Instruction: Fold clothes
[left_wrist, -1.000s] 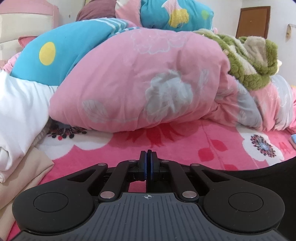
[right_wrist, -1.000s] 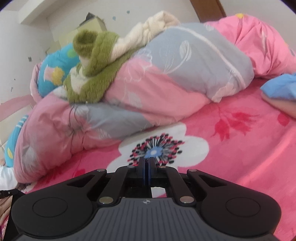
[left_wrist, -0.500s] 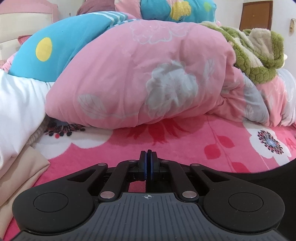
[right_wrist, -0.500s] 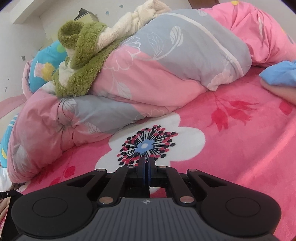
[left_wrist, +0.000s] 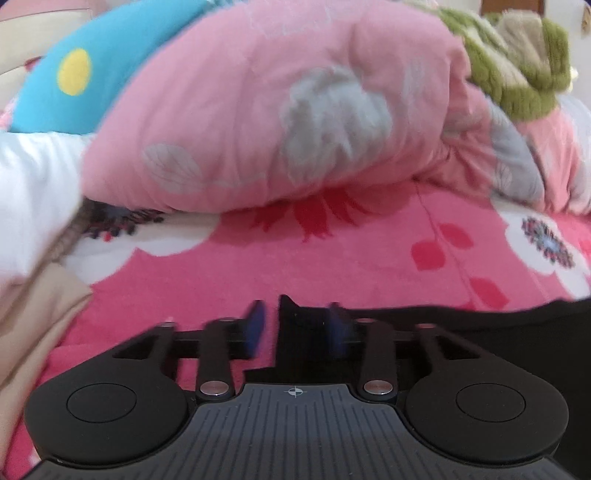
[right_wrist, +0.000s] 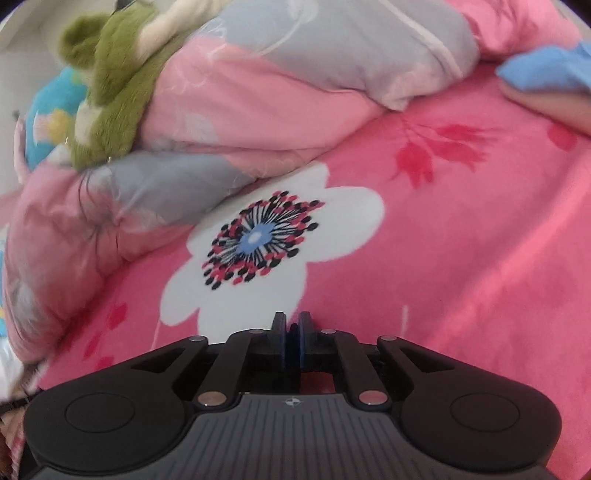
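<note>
A black garment (left_wrist: 535, 325) lies on the pink flowered bedsheet (left_wrist: 369, 266) at the lower right of the left wrist view. One corner of it pokes up between the fingers of my left gripper (left_wrist: 295, 325). That gripper is open, its blue pads well apart and blurred. In the right wrist view my right gripper (right_wrist: 292, 332) hovers low over the sheet's white flower (right_wrist: 266, 254). Its pads are almost together with only a thin dark sliver between them. No cloth shows around it.
A bunched pink and grey quilt (left_wrist: 258, 110) fills the back of the bed, with a green fleecy garment (left_wrist: 517, 74) on top. White cloth (left_wrist: 33, 192) and beige cloth (left_wrist: 29, 314) are piled at the left. Light blue cloth (right_wrist: 546, 70) lies far right.
My left gripper has gone from shut to open, leaving the black corner between its fingers. Both grippers moved forward toward the quilt. The right pads have parted by a hair.
</note>
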